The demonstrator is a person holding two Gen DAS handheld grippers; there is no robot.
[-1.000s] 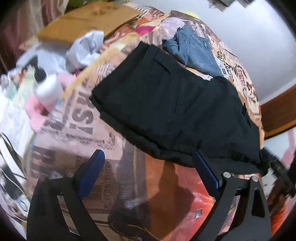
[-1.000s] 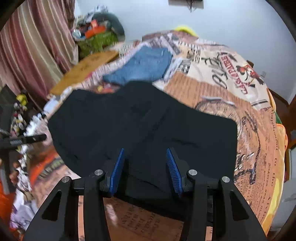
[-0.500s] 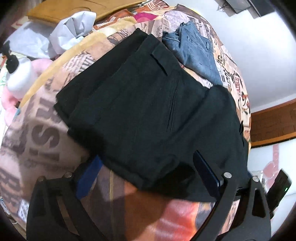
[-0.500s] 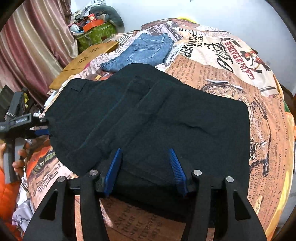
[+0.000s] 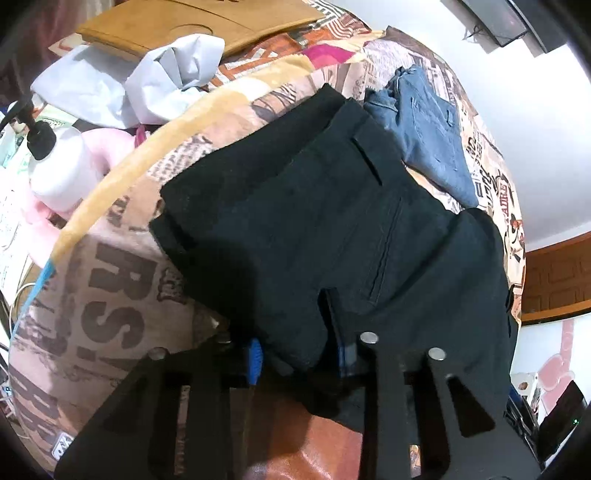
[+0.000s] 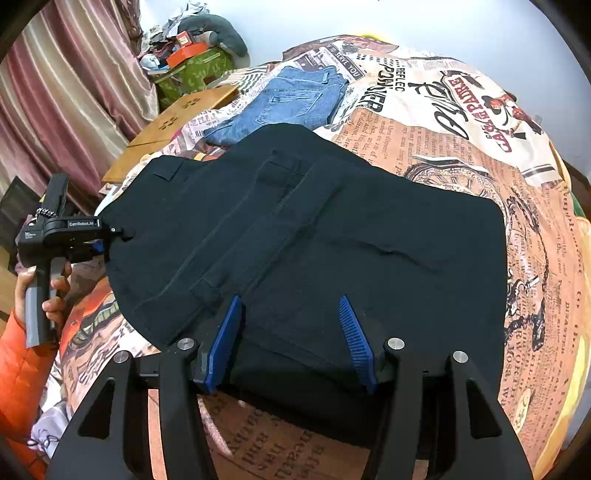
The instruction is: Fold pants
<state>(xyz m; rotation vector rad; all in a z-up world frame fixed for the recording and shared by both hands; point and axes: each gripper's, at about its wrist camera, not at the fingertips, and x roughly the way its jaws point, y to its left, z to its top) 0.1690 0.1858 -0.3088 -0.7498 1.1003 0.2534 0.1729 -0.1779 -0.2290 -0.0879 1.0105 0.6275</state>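
The black pants [image 5: 332, 229] lie folded on the printed bedspread and fill the middle of the right wrist view [image 6: 303, 236]. My left gripper [image 5: 301, 350] is narrowed on the near edge of the black pants, with cloth bunched between its blue pads; it also shows at the pants' left edge in the right wrist view [image 6: 107, 236]. My right gripper [image 6: 290, 332] is open, its blue pads [image 6: 225, 339] resting over the pants' near edge with cloth lying between them, not pinched.
Folded blue jeans [image 6: 291, 99] lie beyond the black pants. A white pump bottle [image 5: 55, 166], crumpled white paper [image 5: 173, 74] and a wooden board [image 5: 199, 22] sit at the bed's far left. Striped curtains [image 6: 55, 92] hang at the left.
My left gripper moved forward onto the pants' edge and closed on the cloth. My right gripper stayed over the near edge, still open.
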